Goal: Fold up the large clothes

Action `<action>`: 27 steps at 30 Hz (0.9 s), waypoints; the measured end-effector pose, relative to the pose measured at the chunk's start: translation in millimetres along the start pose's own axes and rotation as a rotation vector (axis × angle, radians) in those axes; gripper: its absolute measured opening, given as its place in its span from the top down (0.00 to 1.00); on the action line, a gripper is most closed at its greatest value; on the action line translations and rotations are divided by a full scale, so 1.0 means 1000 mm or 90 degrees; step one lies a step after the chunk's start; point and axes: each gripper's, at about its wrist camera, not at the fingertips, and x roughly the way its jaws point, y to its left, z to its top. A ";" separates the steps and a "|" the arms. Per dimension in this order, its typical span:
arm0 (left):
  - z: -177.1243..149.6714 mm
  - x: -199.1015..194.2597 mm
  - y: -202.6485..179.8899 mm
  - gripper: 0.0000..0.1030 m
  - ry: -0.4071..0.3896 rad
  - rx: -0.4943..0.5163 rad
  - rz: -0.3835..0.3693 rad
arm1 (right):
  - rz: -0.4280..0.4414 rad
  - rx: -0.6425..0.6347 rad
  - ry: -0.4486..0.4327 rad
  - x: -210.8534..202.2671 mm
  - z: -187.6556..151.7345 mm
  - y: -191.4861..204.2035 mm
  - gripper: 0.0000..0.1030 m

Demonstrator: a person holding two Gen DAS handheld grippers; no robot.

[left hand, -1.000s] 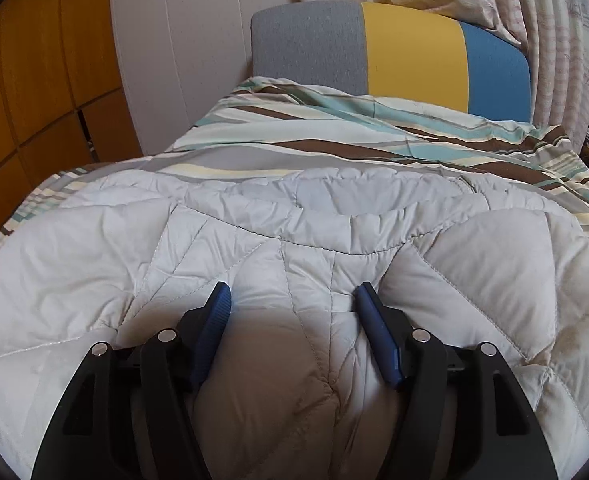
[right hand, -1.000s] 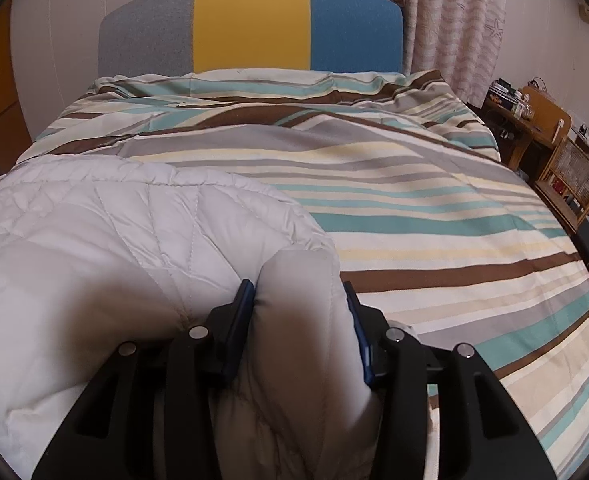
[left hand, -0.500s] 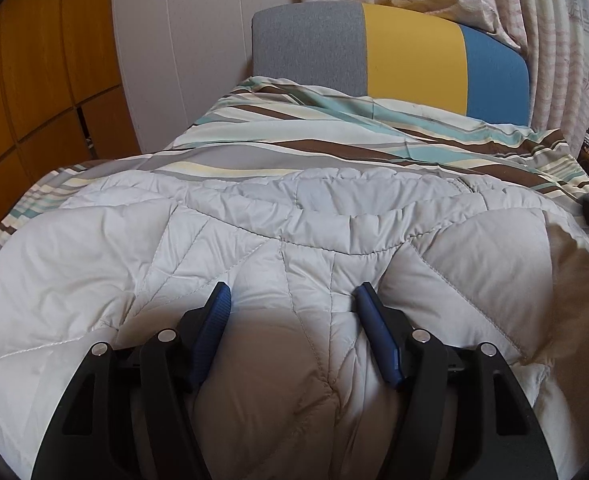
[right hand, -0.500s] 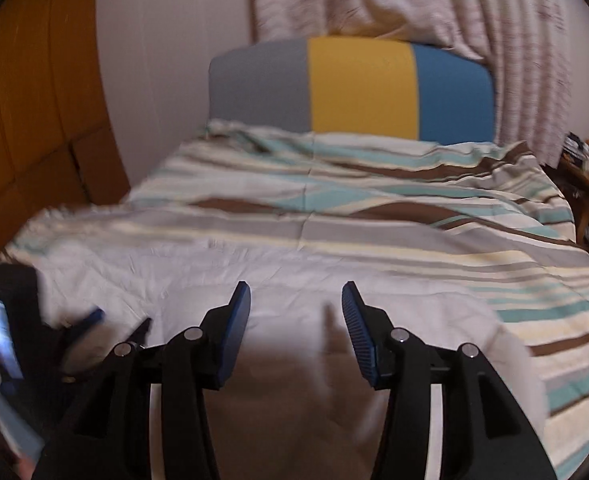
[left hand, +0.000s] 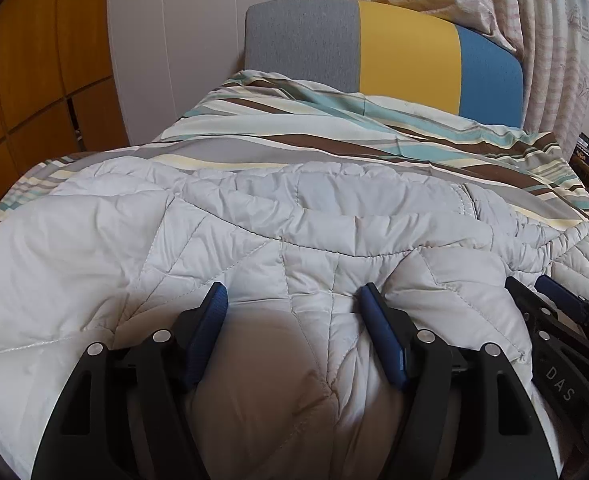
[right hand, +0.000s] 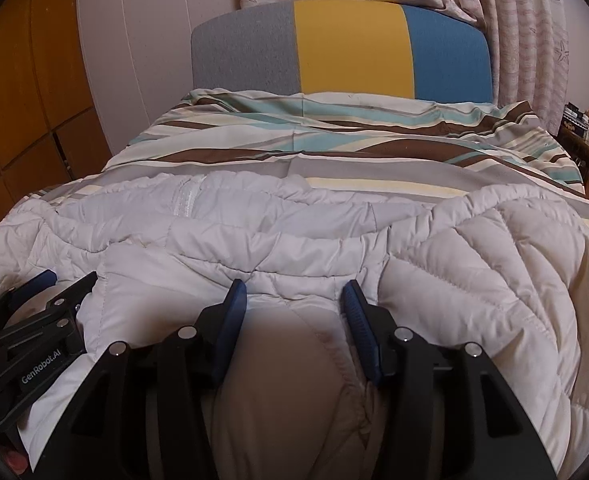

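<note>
Striped bedding point(left hand: 334, 148) fills mid-frame below a grey, yellow and blue headboard point(left hand: 406, 56), with starfish-print curtains point(right hand: 526, 40) at upper right. Your pale quilted jacket point(left hand: 254, 232) lies across the lower half of both views. Your left gripper point(left hand: 290, 300) is clenched on a bunched fold of the jacket between its blue pads; your right gripper point(right hand: 294, 292) likewise grips a fold. Legible writing: "DAS" on the right gripper at lower right of the left view, "GenRobot.AI" on the left gripper at lower left of the right view
</note>
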 end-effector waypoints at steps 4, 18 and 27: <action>0.000 -0.011 0.004 0.28 0.013 0.001 -0.013 | -0.004 -0.004 0.000 0.000 0.000 0.002 0.50; 0.005 -0.007 0.072 0.12 0.029 -0.016 0.070 | -0.016 -0.011 -0.007 -0.003 -0.002 0.006 0.49; 0.005 -0.024 0.076 0.09 0.054 -0.011 0.032 | -0.020 -0.016 0.017 -0.004 0.003 0.007 0.44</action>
